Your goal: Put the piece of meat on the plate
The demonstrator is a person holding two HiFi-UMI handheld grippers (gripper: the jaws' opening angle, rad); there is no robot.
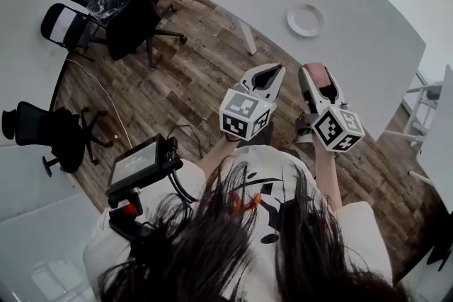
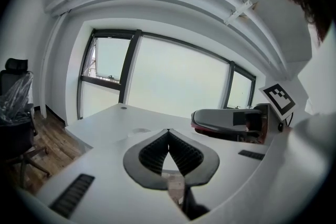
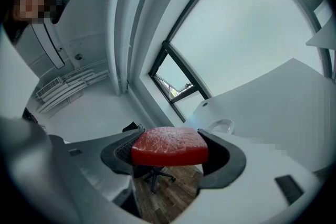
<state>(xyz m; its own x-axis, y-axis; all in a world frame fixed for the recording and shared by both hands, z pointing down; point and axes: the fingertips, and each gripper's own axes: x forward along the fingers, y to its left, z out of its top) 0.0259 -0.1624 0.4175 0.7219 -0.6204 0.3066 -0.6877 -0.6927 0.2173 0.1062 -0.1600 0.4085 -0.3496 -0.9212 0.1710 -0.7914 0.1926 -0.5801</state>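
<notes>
Since the meat sits clamped in a claw and clear of any surface, step: carry phase, placing not yet done
counter point(image 1: 354, 39): white, ahead of both claws, across a strip of wood floor point(image 1: 191, 74)
plate point(image 1: 306, 19): small, round, white, empty, on the counter near its near edge, well apart from both claws
right claw point(image 1: 315, 74): jaws wide and pressed on the meat from both sides, nothing else between them, over the floor just short of the counter edge
left claw point(image 1: 267, 76): jaws together at the tips, empty, just beside the right claw, pointing the same way
meat point(image 3: 169, 145): red slab in the right claw, broad textured face up, front edge facing the plate
meat axis: wider span runs jaw to jaw, about level with the claw; its depth along the jaws is foreshortened, so crosswise long axis is a judgement, not certain
next move: judged to need the right claw brought forward over the plate, lowered until the slab is flat on it, then the jaws spread; left claw looks unneeded
</notes>
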